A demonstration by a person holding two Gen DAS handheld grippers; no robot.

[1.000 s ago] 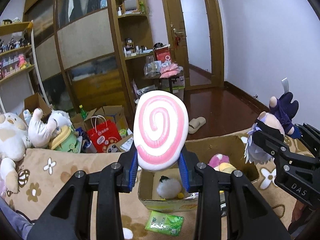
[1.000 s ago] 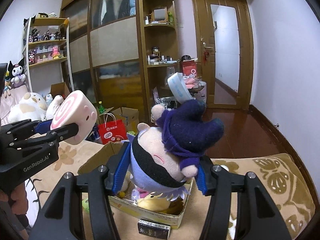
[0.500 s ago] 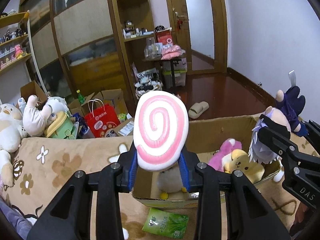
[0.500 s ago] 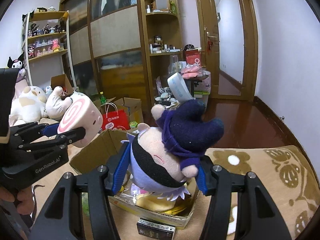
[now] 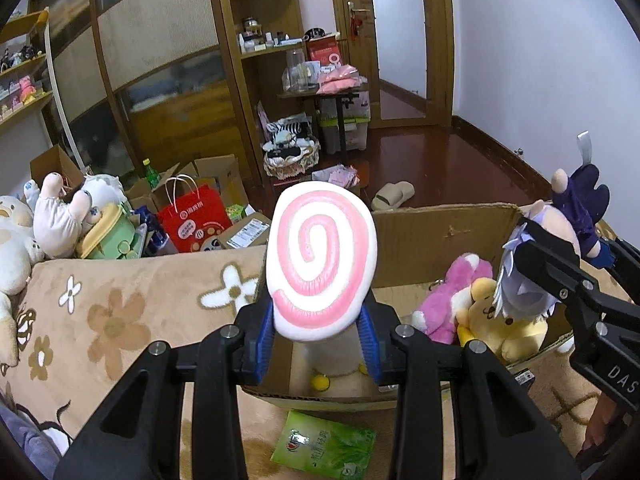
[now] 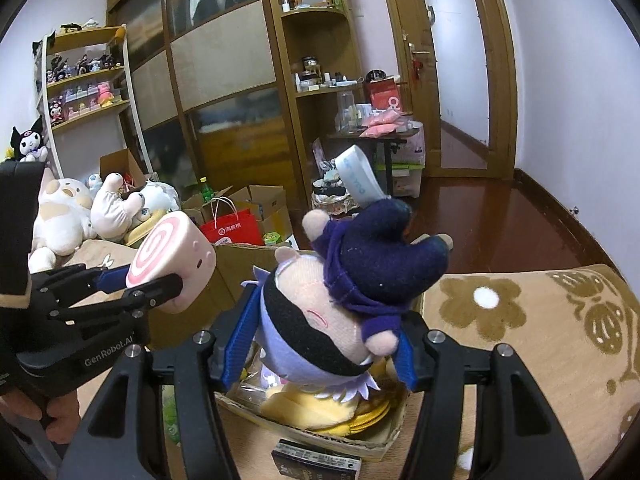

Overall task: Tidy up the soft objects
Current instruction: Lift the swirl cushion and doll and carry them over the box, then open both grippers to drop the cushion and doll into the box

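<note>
Both claws have come down and forward since the earlier pictures, so the cardboard box point(image 5: 440, 236) now looks bigger and closer, and more of the toys inside it show. In the left wrist view, the left claw point(image 5: 318, 332) pinches the bottom of the pink swirl pillow point(image 5: 322, 258), which stands up tall between the blue pads. The box sits on the flowery blanket point(image 5: 120, 304), just ahead of and below this claw, with a pink plush point(image 5: 452, 296) and a yellow bear point(image 5: 492, 320) lying in its right half. A green packet point(image 5: 324, 446) lies on the blanket in front of the box. In the right wrist view, the right claw point(image 6: 316, 344) squeezes the doll point(image 6: 332, 320) with the dark purple hat, and the doll leans up and to the right. The box point(image 6: 316, 436) lies right under this claw, so the right claw looks nearer to dropping its toy in. The pillow point(image 6: 172, 264) hangs to the left, over the box's left side. I think both toys just need to go straight down and be let go.
</note>
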